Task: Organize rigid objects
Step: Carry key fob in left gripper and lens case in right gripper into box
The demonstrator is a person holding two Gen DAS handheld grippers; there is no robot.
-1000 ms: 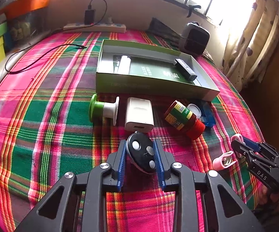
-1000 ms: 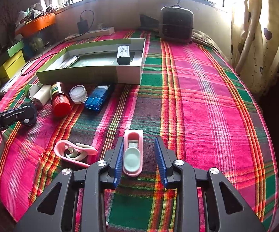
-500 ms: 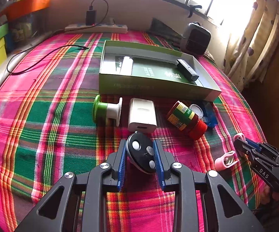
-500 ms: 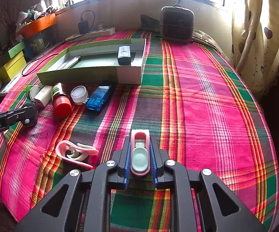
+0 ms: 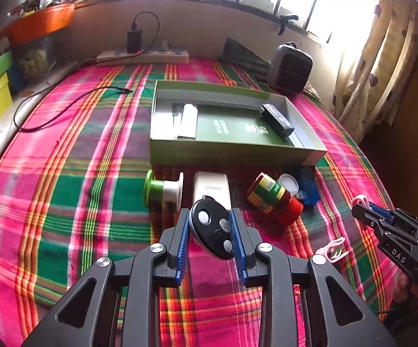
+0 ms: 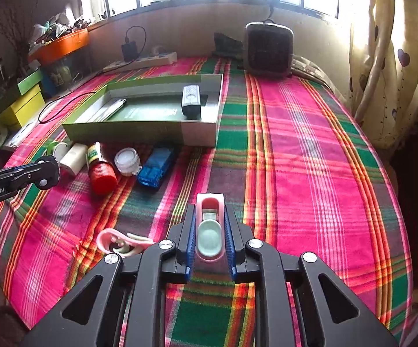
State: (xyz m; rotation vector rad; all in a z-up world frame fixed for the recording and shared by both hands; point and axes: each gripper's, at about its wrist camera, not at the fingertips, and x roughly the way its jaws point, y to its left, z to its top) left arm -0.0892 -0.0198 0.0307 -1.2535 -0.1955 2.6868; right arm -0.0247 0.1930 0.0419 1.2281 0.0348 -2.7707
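My left gripper is shut on a black oval remote with round buttons and holds it above the plaid cloth, in front of the white adapter. My right gripper is shut on a pink clip with a pale green tab, lifted a little off the cloth. The open green box lies beyond, holding a white tube and a black device. The box also shows in the right wrist view.
In front of the box lie a green-and-white spool, a red-capped jar, a small white jar and a blue item. A second pink clip lies by my right gripper. A power strip and heater stand at the back.
My right gripper closed on the pink clip and raised it slightly. My left gripper, still holding the remote, rose and moved a little forward.
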